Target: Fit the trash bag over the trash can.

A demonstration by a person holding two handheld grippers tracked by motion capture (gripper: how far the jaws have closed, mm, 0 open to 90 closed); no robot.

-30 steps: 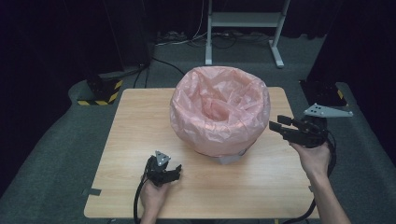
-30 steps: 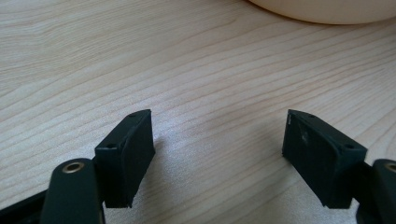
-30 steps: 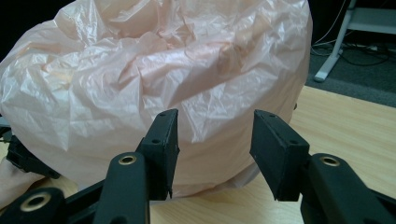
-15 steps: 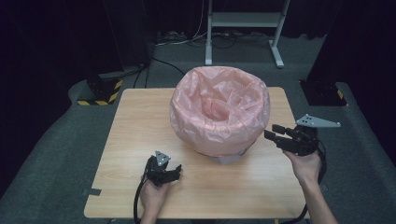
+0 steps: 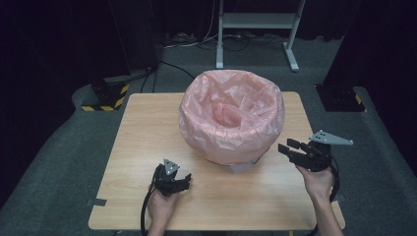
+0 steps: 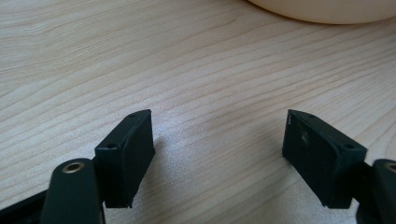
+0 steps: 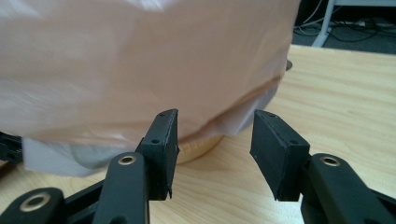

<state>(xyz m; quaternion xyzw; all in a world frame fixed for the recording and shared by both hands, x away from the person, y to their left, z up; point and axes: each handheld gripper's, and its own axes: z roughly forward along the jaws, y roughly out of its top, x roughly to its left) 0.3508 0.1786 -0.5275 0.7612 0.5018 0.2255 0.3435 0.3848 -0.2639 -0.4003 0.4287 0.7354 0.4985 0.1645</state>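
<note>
Nearest, at the front edge of the pale wood-grain table (image 5: 147,128): left black two-jaw gripper (image 5: 172,181), resting low on the boards, jaws spread wide with nothing but bare wood between them, seen plainly in the left gripper view (image 6: 219,158). To the right, right black two-jaw gripper (image 5: 291,149), raised just off the table and aimed at the lower flank of the bag; jaws roughly half open, empty, pads apart from the plastic in the right gripper view (image 7: 212,154).

Farther in, mid-table: thin, crinkled pink plastic bag liner (image 5: 231,115), draped over a round pale bin (image 7: 201,144) and folded down outside its wall, hem hanging just above the tabletop. Probably very light, soft and slippery; likely to slide or bunch under the pads, and to tear if tugged hard. Best hold judged to be the loose hem (image 7: 233,126) at the lower edge, pinched as a doubled fold, not the taut film over the rim.

Inside the liner: a creased hollow, no contents visible. Base of the bin mostly hidden by the plastic.

Beyond the table: grey carpet, a white metal stand (image 5: 255,22), dark surroundings.
</note>
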